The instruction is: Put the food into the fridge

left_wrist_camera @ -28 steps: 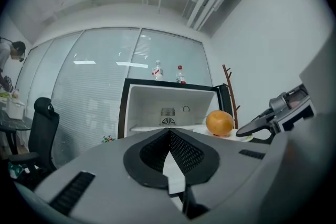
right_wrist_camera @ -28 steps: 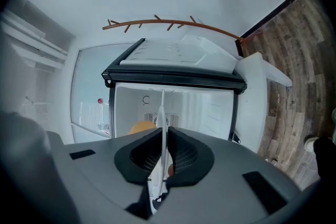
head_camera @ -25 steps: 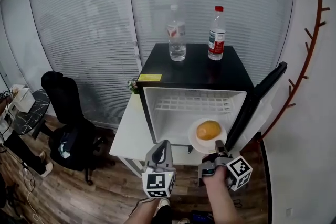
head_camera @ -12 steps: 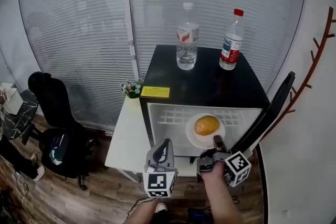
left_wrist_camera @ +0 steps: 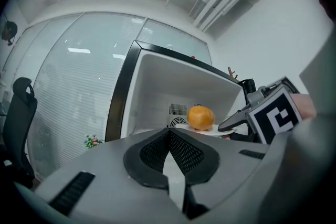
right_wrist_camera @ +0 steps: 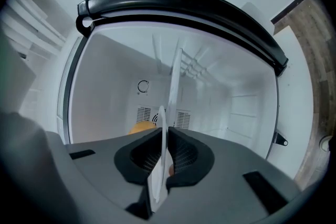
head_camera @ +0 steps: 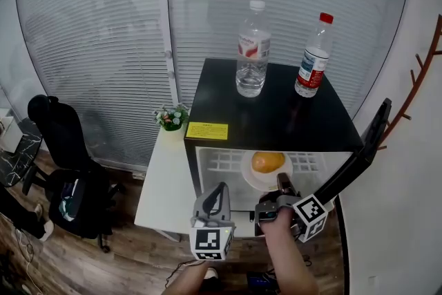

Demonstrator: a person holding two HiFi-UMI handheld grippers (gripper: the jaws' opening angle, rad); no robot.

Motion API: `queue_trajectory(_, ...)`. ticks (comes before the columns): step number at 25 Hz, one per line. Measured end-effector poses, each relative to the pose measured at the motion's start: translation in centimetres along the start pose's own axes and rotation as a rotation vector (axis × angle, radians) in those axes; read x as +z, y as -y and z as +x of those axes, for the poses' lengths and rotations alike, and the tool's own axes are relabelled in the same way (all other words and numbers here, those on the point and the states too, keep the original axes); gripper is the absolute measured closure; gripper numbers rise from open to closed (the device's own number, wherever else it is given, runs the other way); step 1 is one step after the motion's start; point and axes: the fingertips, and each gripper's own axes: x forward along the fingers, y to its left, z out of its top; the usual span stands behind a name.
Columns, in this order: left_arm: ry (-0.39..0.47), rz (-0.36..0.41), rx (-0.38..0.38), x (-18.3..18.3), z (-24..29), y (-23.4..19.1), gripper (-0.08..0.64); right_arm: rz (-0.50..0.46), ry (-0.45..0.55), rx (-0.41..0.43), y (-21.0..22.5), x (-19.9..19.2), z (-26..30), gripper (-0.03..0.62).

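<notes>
A round orange food (head_camera: 268, 162) lies on a white plate (head_camera: 257, 180). My right gripper (head_camera: 282, 184) is shut on the plate's near rim and holds it inside the opening of the black fridge (head_camera: 269, 114). In the right gripper view the rim (right_wrist_camera: 160, 165) stands edge-on between the pads, with the food (right_wrist_camera: 142, 127) behind and the white fridge interior (right_wrist_camera: 231, 97) ahead. My left gripper (head_camera: 219, 191) hangs shut and empty in front of the fridge, left of the plate. The left gripper view shows the food (left_wrist_camera: 200, 117) on the plate (left_wrist_camera: 210, 132).
The fridge door (head_camera: 359, 155) stands open at the right. Two water bottles (head_camera: 252, 52) (head_camera: 312, 59) stand on the fridge top. A white table (head_camera: 162, 176) with a small plant (head_camera: 171, 117) sits left of the fridge, a black chair (head_camera: 62, 148) farther left. A coat rack (head_camera: 421, 72) stands right.
The right gripper has carried the plate with the food up and forward into the fridge opening. The left gripper has stayed about where it was.
</notes>
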Motion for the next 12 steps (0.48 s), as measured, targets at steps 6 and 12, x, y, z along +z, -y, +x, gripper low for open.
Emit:
queue_trajectory(6, -0.005, -0.004, -0.011, -0.07, 0.43, -0.07, 0.534, 0.019, 0.011, -0.012, -0.08, -0.09, 0.62, 0.552)
queue_trajectory(12, -0.009, 0.002, -0.019, -0.19, 0.65, -0.16, 0.534, 0.001, 0.027, -0.010, -0.37, -0.08, 0.74, 0.551)
